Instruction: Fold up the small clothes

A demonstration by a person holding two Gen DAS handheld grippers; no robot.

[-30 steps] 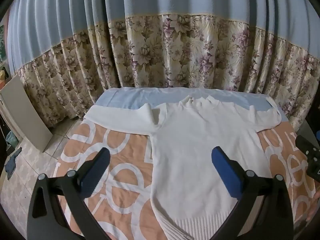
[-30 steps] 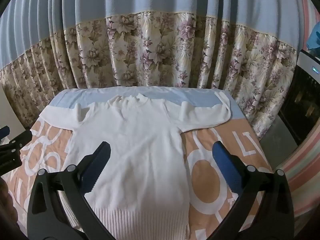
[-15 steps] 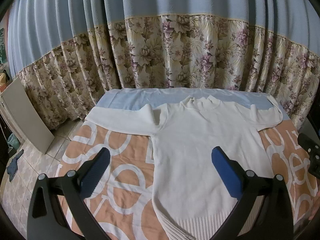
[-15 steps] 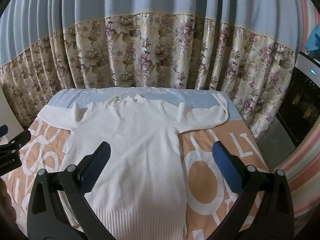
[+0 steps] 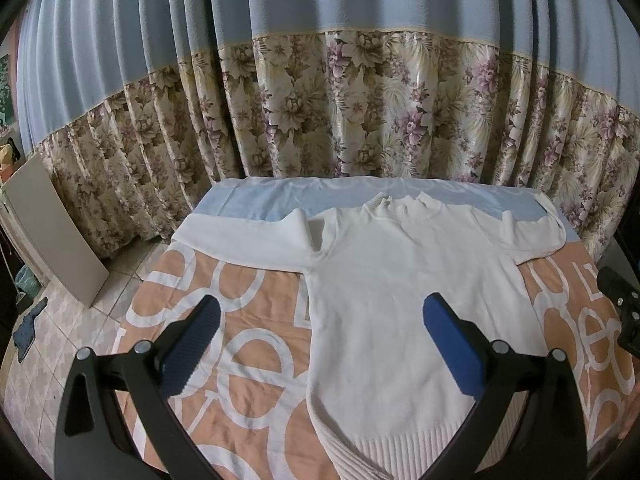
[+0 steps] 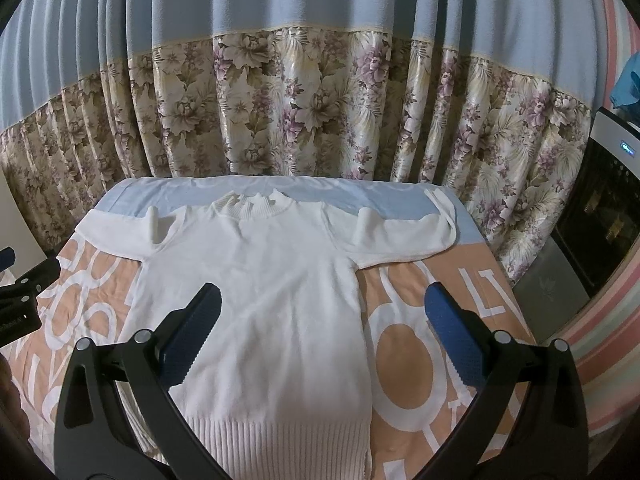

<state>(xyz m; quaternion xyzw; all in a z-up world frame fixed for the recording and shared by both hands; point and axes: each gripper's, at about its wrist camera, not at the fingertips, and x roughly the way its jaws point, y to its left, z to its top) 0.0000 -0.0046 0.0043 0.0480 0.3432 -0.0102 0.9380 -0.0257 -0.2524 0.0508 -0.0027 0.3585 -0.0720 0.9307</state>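
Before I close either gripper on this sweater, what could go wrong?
Both the left gripper and right gripper hang open above the white sweater. A low pinch may also grab the orange bedspread. Each sleeve has a raised wrinkle near its shoulder; folding over it may leave the fold lumpy.

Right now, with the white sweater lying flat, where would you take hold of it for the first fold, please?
Probably the cuff end of each outstretched sleeve. The white sweater lies flat, face up, sleeves spread sideways. The left gripper would come in from the left side, the right gripper from the right, pinching the edges.
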